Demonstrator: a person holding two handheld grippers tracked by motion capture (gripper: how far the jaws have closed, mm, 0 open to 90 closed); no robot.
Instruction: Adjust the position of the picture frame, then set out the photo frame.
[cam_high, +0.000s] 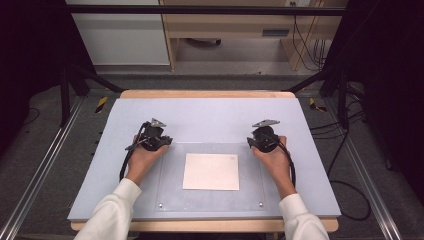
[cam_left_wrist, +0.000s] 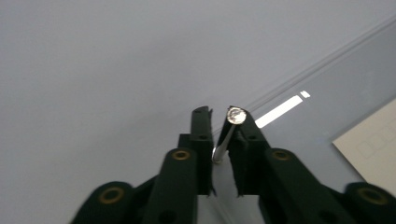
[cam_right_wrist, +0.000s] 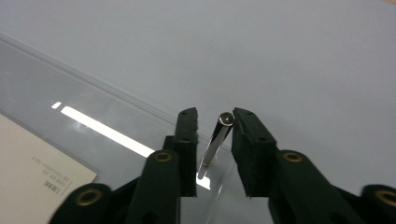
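On the pale grey tabletop (cam_high: 210, 112) lies a clear sheet (cam_high: 172, 175) with a white paper card (cam_high: 211, 171) under its middle and small screws near its front corners. At the sheet's far left corner the left gripper (cam_high: 159, 141) straddles a thin upright metal pin (cam_left_wrist: 229, 135); its jaws stand narrowly apart, the pin leaning against the right-hand one and a slim gap showing at the other. Nothing lies between the two hands but bare sheet and the card, which sits well apart from both pins. At the far right corner the right gripper (cam_high: 260, 141) brackets a second metal post (cam_right_wrist: 217, 140), jaws a little wider, daylight on each side of the post. Cables trail back along both white sleeves.
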